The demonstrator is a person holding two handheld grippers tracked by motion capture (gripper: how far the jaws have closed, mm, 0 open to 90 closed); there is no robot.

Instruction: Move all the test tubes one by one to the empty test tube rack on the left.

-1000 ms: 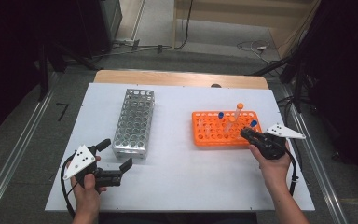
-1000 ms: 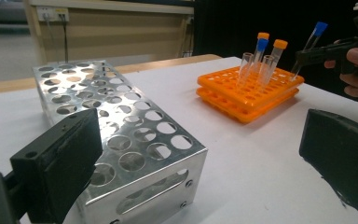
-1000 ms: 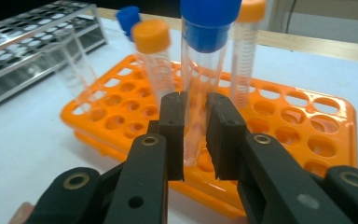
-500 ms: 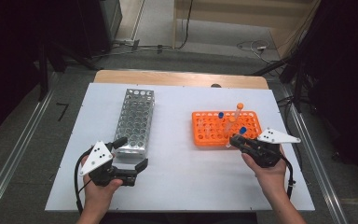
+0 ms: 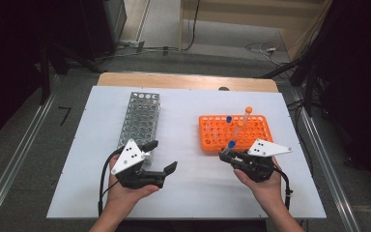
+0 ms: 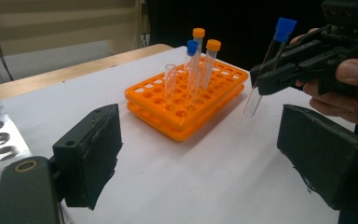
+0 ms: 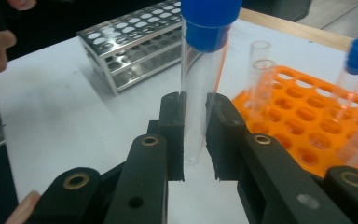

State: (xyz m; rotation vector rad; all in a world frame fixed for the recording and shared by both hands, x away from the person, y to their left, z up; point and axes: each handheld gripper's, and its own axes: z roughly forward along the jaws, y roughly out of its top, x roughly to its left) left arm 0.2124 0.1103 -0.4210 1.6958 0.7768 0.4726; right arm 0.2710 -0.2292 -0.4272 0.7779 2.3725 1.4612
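My right gripper (image 5: 226, 156), clamped on the blue-capped tube (image 6: 268, 65), has lifted clear of the orange rack (image 5: 235, 132) while my empty left gripper (image 5: 160, 155), still open, narrows for the handover.

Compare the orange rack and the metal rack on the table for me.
The orange rack is bright plastic, low and wide; the metal rack is silvery, long and narrow. The orange rack holds several tubes, some with blue or orange caps, some uncapped; the metal rack's holes look empty. The orange rack lies near the right gripper, which grips a blue-capped tube; the metal rack lies by the left gripper. Both are grids of round holes on the white table.
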